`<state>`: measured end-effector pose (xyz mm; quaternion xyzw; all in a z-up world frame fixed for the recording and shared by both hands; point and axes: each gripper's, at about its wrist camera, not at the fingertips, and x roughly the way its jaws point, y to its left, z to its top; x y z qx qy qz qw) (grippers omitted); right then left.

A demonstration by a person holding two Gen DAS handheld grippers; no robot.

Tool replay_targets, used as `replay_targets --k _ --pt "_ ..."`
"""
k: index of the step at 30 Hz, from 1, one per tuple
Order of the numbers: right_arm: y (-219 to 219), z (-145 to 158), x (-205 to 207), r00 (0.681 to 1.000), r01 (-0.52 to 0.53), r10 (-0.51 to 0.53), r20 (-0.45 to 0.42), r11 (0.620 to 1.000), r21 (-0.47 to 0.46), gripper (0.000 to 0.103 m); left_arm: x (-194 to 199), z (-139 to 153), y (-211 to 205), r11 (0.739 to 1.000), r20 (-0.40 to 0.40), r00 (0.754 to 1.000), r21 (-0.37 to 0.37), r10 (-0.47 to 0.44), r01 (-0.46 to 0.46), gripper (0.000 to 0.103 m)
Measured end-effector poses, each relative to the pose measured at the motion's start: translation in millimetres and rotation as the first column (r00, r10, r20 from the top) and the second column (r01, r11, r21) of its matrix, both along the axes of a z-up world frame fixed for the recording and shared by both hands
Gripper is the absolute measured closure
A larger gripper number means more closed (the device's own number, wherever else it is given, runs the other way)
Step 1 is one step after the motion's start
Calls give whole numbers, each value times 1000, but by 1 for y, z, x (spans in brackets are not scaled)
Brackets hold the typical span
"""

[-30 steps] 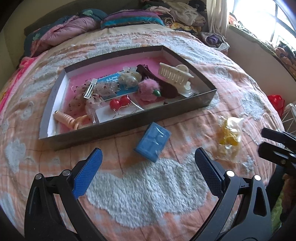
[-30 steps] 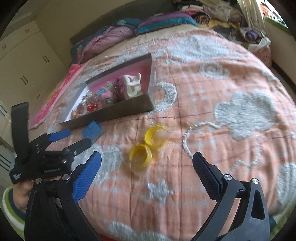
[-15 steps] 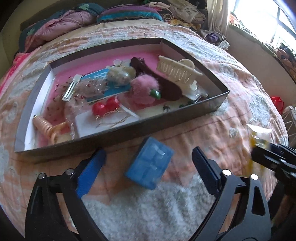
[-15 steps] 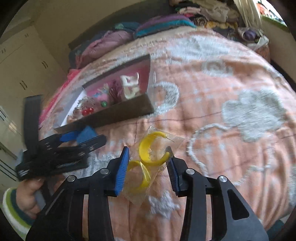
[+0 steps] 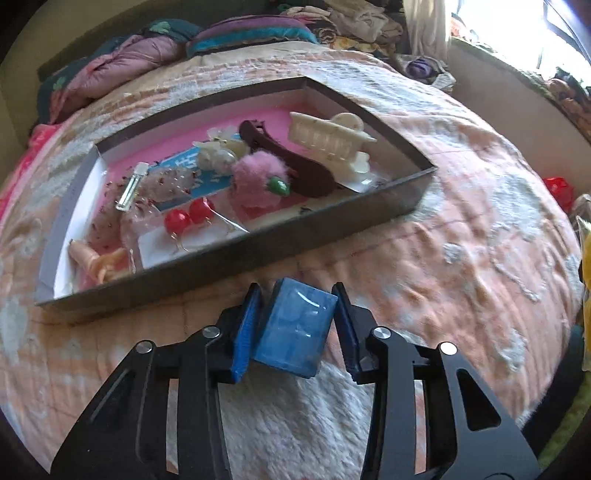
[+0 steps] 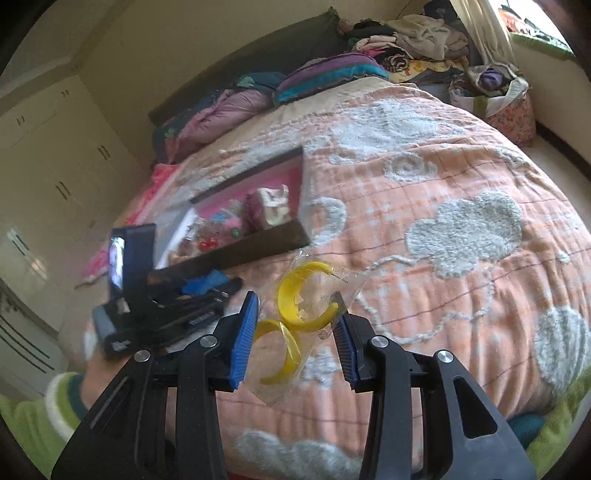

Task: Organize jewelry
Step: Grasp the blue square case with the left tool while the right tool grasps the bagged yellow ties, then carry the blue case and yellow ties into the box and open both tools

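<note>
My left gripper (image 5: 295, 325) is shut on a small blue box (image 5: 295, 328) and holds it just in front of the near wall of the dark jewelry tray (image 5: 325, 218). The tray has a pink floor and holds a cream hair claw (image 5: 328, 140), a pink pompom (image 5: 258, 177), red ball earrings (image 5: 188, 218) and several other pieces. My right gripper (image 6: 295, 328) is shut on a clear packet of yellow hoop earrings (image 6: 299, 314), lifted off the bed. The left gripper (image 6: 207, 291) with the blue box shows blurred in the right wrist view, by the tray (image 6: 236, 254).
Everything sits on a bed with a peach quilt with white cloud patches (image 6: 461, 236). Pillows and folded bedding (image 5: 147, 59) lie at the far end, a clothes pile (image 6: 413, 33) beyond. Wardrobe doors (image 6: 55, 155) stand on the left. A red object (image 5: 557, 184) lies off the bed's right edge.
My left gripper closed on the blue box and lifted it. My right gripper, closed on the yellow earring packet, raised it off the quilt.
</note>
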<state>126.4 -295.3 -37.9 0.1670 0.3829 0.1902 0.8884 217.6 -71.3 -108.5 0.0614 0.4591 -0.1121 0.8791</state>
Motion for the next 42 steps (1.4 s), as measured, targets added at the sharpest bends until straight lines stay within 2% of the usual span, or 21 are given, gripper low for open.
replay_targets --k 8,13,24,33,42 --pt "14 31 -20 994 -45 48 93 998 -37 65 -30 24 11 995 22 1000 -92 -20 22 74" --pt "18 41 -27 991 -55 60 120 998 -42 65 -48 55 26 993 82 997 -121 -6 16 75" --pt "40 85 -37 969 -108 111 220 994 -28 65 -73 112 82 982 196 973 -168 120 -87 74" --pt "67 121 -23 937 -174 181 300 983 -50 65 -77 135 124 965 246 945 -204 216 -167 74" --pt "105 136 19 911 -215 238 337 971 -105 65 -53 143 136 964 267 936 -195 230 -182 74"
